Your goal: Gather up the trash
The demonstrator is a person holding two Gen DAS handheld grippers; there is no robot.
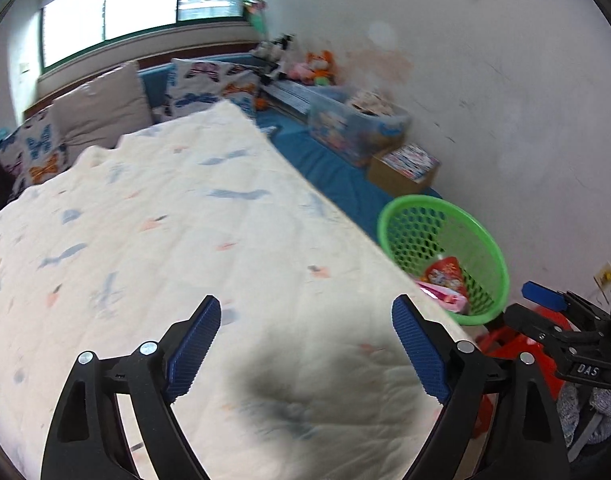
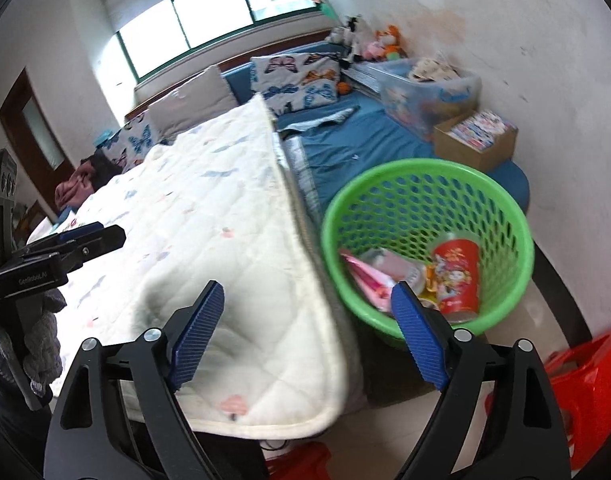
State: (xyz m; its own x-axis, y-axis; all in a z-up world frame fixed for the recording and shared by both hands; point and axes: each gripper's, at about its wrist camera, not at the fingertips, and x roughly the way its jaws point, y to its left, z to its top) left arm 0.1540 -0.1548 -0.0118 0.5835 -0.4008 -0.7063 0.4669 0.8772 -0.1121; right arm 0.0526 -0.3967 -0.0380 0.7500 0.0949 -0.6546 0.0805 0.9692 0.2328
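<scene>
A green mesh basket (image 2: 425, 184) stands beside the bed's corner, also seen as the basket (image 1: 485, 248) at the right of the left wrist view. Inside lie a red printed cup (image 2: 457, 276) and pink wrappers (image 2: 369, 276); the cup (image 1: 445, 272) shows in the left wrist view too. My left gripper (image 1: 305, 312) hangs open over the white quilt (image 1: 185, 220) with nothing between its blue pads. My right gripper (image 2: 307, 300) is open above the quilt's corner (image 2: 265, 360), its right pad (image 2: 417, 336) in front of the basket rim. Nothing is held.
The bed carries butterfly pillows (image 2: 297, 76), a blue sheet (image 2: 357, 140), a clear storage box (image 2: 425, 88) and a cardboard box (image 2: 477, 140) along the wall. A red plastic stool (image 2: 585, 392) stands on the floor at right. The other gripper (image 1: 565, 328) shows at the right edge.
</scene>
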